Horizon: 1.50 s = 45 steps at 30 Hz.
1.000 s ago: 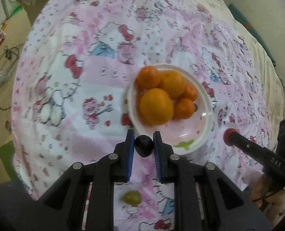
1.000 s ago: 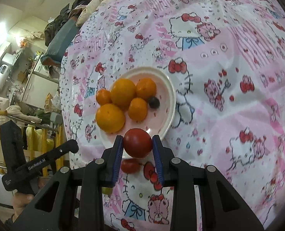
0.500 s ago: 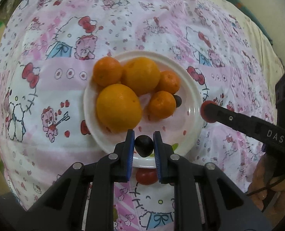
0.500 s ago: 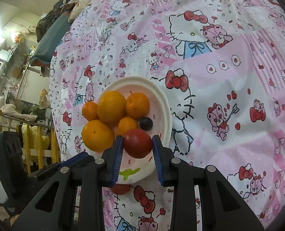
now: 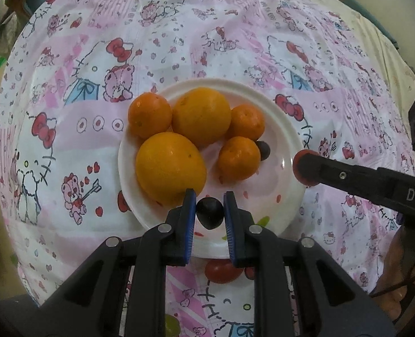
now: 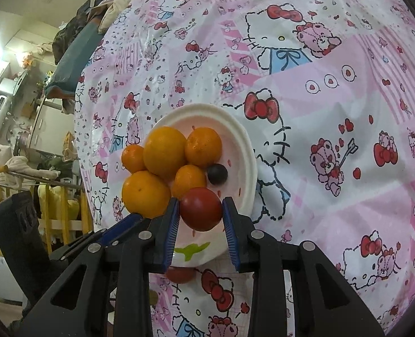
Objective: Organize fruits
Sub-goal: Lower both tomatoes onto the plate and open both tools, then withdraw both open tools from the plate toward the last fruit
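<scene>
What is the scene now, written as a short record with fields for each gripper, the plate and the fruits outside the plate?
left gripper: jaws shut on small dark round grape, above near edge of plate
right gripper: jaws shut on round red tomato, above plate
round white plastic plate: five orange citrus fruits, one dark grape
outside plate: small red tomato, green grape, on pink cartoon-print cloth

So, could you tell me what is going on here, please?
A person is gathering fruit onto the white plate using two handheld tongs. The left tongs grip a dark grape over the plate's near edge; the right tongs hold a red tomato above it. Five oranges and another dark grape already sit there. One tomato is on the cloth.
</scene>
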Tool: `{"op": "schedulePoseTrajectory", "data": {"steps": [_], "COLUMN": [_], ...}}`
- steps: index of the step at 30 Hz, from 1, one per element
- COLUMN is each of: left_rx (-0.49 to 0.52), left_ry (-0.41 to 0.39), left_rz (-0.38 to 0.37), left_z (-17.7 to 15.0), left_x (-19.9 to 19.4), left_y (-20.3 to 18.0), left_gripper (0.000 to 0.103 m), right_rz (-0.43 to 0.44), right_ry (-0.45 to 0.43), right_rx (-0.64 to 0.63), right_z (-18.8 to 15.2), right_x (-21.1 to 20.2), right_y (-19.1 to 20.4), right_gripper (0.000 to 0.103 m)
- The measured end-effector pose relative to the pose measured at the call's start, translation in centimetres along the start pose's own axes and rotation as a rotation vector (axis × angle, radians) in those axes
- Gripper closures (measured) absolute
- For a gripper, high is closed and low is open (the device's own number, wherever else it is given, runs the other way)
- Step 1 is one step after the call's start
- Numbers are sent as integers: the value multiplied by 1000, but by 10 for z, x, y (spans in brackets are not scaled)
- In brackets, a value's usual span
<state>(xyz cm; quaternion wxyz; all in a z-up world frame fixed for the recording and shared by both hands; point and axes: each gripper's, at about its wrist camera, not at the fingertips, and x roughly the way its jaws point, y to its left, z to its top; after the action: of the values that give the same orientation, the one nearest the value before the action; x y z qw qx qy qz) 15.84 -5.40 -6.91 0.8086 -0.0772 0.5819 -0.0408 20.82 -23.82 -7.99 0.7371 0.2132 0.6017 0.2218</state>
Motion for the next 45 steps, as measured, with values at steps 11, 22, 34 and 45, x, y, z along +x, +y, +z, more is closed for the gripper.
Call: {"op": "schedulePoseTrajectory", "data": {"steps": [11, 22, 34, 45], "left_rx": [10, 35, -13, -35], "left_ry": [-37, -94, -162, -194], "left_rz": [5, -2, 22, 77], "left_z": [-1, -5, -12, -28], "left_x": [-6, -20, -45, -81], "left_y": [-1, -3, 19, 45], "left_gripper": [81, 27, 27, 27], "right_rz": [28, 6, 8, 32], "right_ry": [-52, -78, -102, -112], "right_rx": [19, 16, -1, -38], "right_z": [2, 4, -13, -52], "right_x": [-10, -17, -32, -52], "right_y": [0, -2, 6, 19], "right_gripper": [39, 39, 39, 39]}}
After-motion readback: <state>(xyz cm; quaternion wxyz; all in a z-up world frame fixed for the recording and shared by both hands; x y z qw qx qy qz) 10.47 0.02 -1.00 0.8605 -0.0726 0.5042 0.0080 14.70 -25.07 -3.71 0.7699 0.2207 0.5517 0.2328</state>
